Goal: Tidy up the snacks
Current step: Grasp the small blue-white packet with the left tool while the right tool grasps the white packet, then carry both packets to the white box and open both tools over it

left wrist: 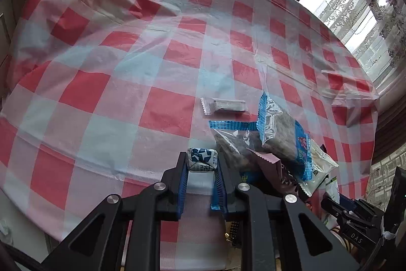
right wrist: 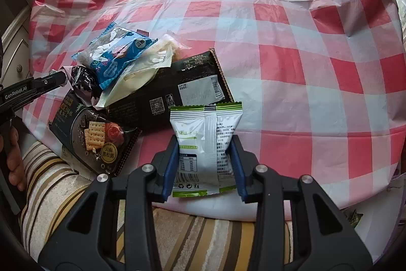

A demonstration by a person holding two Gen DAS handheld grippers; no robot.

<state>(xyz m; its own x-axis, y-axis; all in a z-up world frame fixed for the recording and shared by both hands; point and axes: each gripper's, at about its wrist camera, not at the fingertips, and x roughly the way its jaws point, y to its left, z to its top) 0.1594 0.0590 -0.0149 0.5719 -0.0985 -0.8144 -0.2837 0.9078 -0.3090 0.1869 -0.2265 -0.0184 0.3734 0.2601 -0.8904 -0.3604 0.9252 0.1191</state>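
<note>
The left gripper pinches a small blue-and-white wrapped candy between its fingertips, the candy's long axis running jaw to jaw, held above the table edge. From these jaws the snack pile lies at 2 o'clock, close by, and a slim white bar lies alone at 12 o'clock, its long axis crosswise to the fingers. The right gripper is closed on a green-and-white packet, gripped across its width, its long axis pointing along the fingers toward 12 o'clock. From these jaws the pile sits at 10 to 11 o'clock, with the long black packet just beyond the held packet's top seal; the left gripper is nearer the pile. Judged from this, each held item still needs a placement spot. The surface is a wrinkled red-and-white checked tablecloth of thin plastic on a round table. Lace curtains and a window stand at 1 o'clock in the left wrist view.
</note>
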